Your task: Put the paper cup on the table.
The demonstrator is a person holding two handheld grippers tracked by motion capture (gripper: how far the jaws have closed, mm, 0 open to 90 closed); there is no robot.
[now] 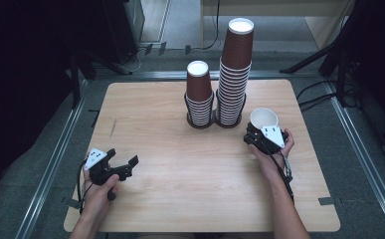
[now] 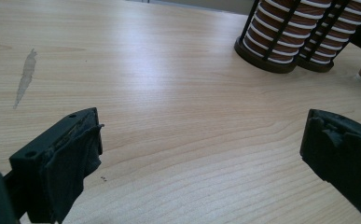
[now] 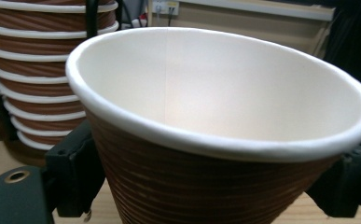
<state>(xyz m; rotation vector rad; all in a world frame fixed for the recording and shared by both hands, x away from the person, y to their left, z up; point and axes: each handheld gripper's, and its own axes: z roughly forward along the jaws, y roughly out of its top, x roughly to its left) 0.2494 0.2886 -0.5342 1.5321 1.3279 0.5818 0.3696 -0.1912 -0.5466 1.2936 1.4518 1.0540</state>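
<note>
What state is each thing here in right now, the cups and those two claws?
Single cup: upright, mouth up, empty, between the right claw's jaws.
Right claw: jaws around the single cup's lower wall, near the taller stack.
Left claw: jaws wide open, nothing between them, over bare table.
Short stack: cups nested upside down in a black holder.
Taller stack: cups nested upside down in a second holder, touching the first.

Overhead forward-down view; two low gripper views sharing cup stacks [image 1: 230, 74].
</note>
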